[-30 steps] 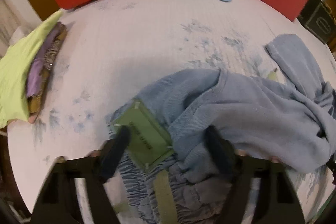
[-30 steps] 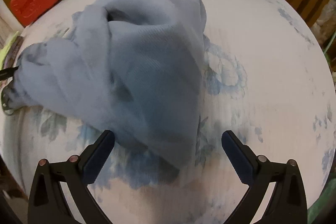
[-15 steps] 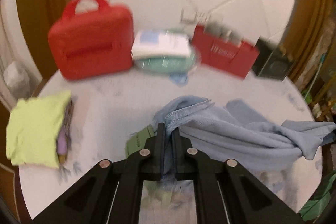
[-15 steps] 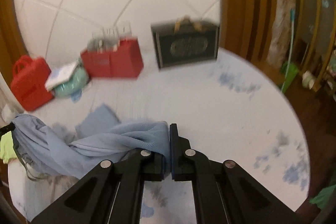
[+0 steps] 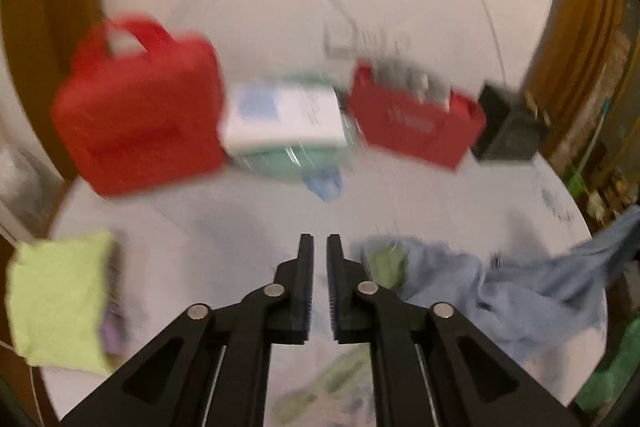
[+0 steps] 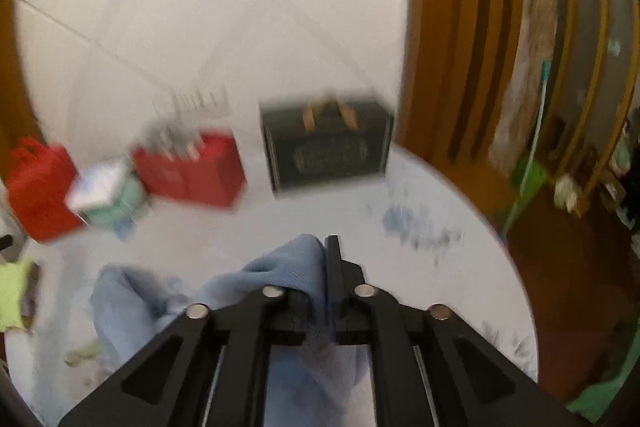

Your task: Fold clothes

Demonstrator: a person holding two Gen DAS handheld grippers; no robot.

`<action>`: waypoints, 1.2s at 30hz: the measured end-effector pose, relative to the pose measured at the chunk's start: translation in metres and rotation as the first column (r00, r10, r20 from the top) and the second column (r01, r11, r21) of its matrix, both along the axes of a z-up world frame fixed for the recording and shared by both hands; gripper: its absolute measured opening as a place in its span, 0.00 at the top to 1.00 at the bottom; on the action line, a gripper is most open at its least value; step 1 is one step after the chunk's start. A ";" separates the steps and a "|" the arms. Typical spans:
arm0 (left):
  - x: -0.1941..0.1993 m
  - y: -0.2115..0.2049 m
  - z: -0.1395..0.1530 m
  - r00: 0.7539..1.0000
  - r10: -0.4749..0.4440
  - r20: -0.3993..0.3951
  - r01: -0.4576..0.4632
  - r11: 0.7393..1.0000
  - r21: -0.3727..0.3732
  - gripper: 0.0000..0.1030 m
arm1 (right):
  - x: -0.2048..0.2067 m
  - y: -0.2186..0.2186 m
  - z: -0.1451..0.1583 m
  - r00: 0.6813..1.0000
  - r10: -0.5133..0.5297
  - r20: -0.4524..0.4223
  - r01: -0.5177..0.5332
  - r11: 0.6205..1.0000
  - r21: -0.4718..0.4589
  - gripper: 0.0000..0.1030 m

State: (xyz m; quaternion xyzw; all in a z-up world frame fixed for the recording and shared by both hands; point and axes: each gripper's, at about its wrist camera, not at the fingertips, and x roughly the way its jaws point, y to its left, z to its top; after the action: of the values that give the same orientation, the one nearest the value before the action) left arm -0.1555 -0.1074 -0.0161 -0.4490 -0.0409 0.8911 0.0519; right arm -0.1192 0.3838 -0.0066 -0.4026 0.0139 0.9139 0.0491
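Observation:
The blue garment (image 5: 500, 291) lies crumpled on the round table (image 5: 240, 227), right of my left gripper (image 5: 319, 239), with its green label (image 5: 384, 267) showing. The left jaws are opening: a narrow gap shows and I see no cloth in it. In the right wrist view a raised fold of the same garment (image 6: 288, 267) drapes over the left finger and fills the gap of my right gripper (image 6: 325, 247). Its jaws are opening with the cloth still caught between them. Both views are motion-blurred.
A folded stack topped by a lime-green cloth (image 5: 56, 299) sits at the table's left edge. Along the back stand a red case (image 5: 140, 115), a white and teal packet (image 5: 284, 123), a red paper bag (image 5: 416, 123) and a black box (image 6: 328, 147). The table's rim (image 6: 500, 239) curves close on the right.
Both grippers went from open over the garment to shut on it, then rose and tilted up. The left jaws now show a gap without cloth; the right still carries a fold.

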 end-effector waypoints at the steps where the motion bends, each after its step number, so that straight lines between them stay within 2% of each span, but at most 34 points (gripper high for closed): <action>1: -0.007 0.008 -0.018 0.999 -0.018 0.042 0.018 1.000 0.018 0.62 | -0.012 0.003 -0.021 0.998 -0.025 0.058 0.025 1.000 0.006 0.49; 2: -0.014 0.017 -0.035 0.996 -0.038 0.080 0.036 0.999 0.033 0.43 | -0.021 0.006 -0.045 0.993 -0.045 0.108 0.046 0.999 -0.007 0.36; 3: -0.017 0.026 -0.051 0.992 -0.062 0.106 0.058 0.998 0.033 0.40 | -0.022 0.008 -0.058 0.990 -0.051 0.131 0.055 0.998 -0.024 0.32; 6: -0.026 0.054 -0.093 0.975 -0.126 0.184 0.124 0.992 0.024 0.40 | -0.013 0.013 -0.085 0.985 -0.046 0.169 0.059 0.996 -0.073 0.05; 7: -0.028 0.063 -0.107 0.967 -0.147 0.209 0.146 0.989 0.018 0.40 | -0.008 0.013 -0.092 0.983 -0.041 0.177 0.056 0.995 -0.083 0.03; 11: -0.036 0.087 -0.144 0.947 -0.184 0.264 0.191 0.982 0.001 0.40 | 0.024 0.015 -0.112 0.979 -0.009 0.206 0.029 0.995 -0.097 0.00; 13: -0.040 0.099 -0.159 0.942 -0.187 0.278 0.204 0.978 -0.033 0.40 | 0.040 0.018 -0.119 0.977 -0.005 0.214 0.024 0.996 -0.086 0.00; 18: -0.045 0.121 -0.178 0.947 -0.186 0.263 0.223 0.968 -0.116 0.37 | 0.073 0.048 -0.117 0.976 -0.126 0.179 0.137 0.989 -0.051 0.00; 22: -0.046 0.125 -0.178 0.950 -0.186 0.249 0.218 0.970 -0.106 0.36 | 0.090 0.072 -0.110 0.966 -0.212 0.149 0.225 0.971 -0.078 0.00; 25: -0.045 0.124 -0.175 0.952 -0.188 0.241 0.214 0.973 -0.085 0.34 | 0.091 0.069 -0.121 0.970 -0.123 0.208 0.152 0.980 -0.129 0.00; 29: -0.048 0.126 -0.184 0.953 -0.170 0.250 0.195 0.978 -0.078 0.28 | 0.089 0.044 -0.154 0.958 -0.028 0.287 0.047 0.997 -0.059 0.00; 33: -0.046 0.133 -0.186 0.966 -0.141 0.216 0.161 0.984 -0.079 0.27 | 0.082 0.038 -0.185 0.943 0.011 0.334 0.021 0.995 -0.094 0.00; 35: -0.045 0.138 -0.187 0.972 -0.132 0.197 0.150 0.985 -0.082 0.32 | 0.075 0.036 -0.199 0.937 0.015 0.349 0.014 0.997 -0.080 0.00; 36: -0.043 0.142 -0.186 0.973 -0.137 0.186 0.157 0.983 -0.093 0.42 | 0.070 0.034 -0.205 0.936 0.021 0.351 0.008 0.997 -0.082 0.01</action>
State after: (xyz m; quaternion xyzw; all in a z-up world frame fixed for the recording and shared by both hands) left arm -0.1982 0.0342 -0.2017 -0.5313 0.0357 0.8416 0.0898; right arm -0.0496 0.4175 -0.2118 -0.5612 0.0411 0.8261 0.0311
